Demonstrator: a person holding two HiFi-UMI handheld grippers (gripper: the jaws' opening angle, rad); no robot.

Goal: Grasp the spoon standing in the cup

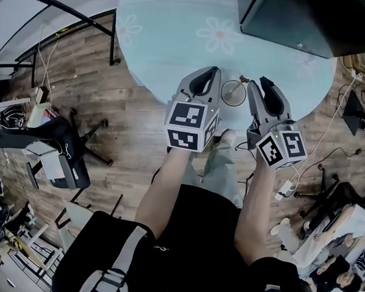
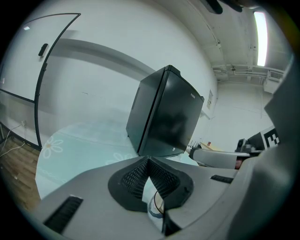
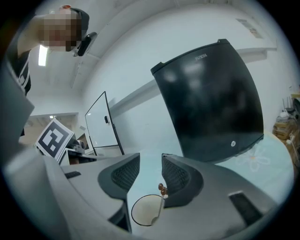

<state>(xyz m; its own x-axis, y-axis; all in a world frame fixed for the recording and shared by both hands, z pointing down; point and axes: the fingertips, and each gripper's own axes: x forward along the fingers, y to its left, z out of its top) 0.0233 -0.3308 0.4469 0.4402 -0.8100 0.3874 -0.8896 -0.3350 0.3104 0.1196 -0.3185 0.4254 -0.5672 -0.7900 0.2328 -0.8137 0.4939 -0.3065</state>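
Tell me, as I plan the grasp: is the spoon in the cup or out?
In. The spoon stands in the cup, bowl down, handle leaning against the rim.

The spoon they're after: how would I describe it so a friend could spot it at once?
Start at the round pale-blue daisy-print table, then its near edge, where a clear glass cup stands apart from the big black box. The spoon leans inside that cup: a thin pale handle topped with small brown beads, the only thing in it.
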